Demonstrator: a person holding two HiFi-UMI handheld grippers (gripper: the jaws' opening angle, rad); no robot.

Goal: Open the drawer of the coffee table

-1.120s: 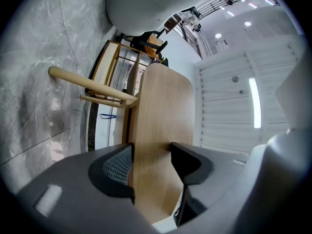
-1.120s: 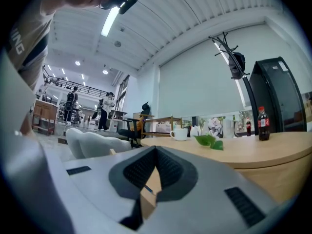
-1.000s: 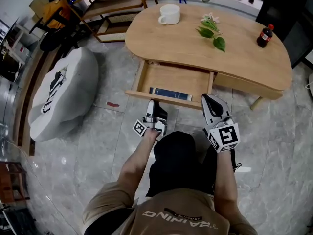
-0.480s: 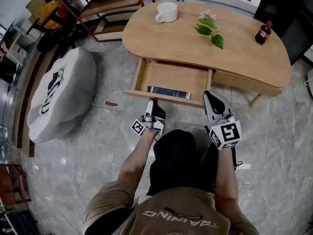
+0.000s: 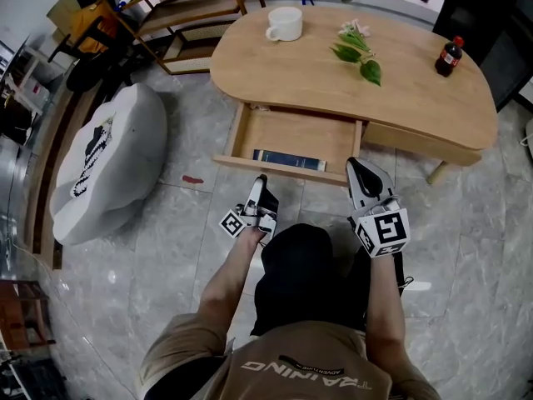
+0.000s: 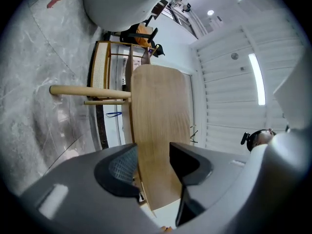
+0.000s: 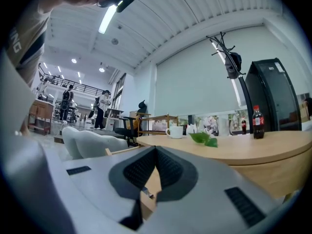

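The left gripper (image 5: 261, 181) had its jaws spread and closing, with nothing pinched between them (only pale wood showed beyond the gap). Its tip sat just short of the shallow light-wood drawer (image 5: 287, 133). The right gripper (image 5: 357, 167) had its jaws pressed together, empty, near the drawer's front right corner. The drawer stood pulled out from under the rounded light-wood coffee table (image 5: 400, 98), with a flat dark blue book (image 5: 289, 160) lying inside along its front panel.

Light wooden drawer (image 5: 293, 133) stands pulled open beneath the oval coffee table (image 5: 291, 65).
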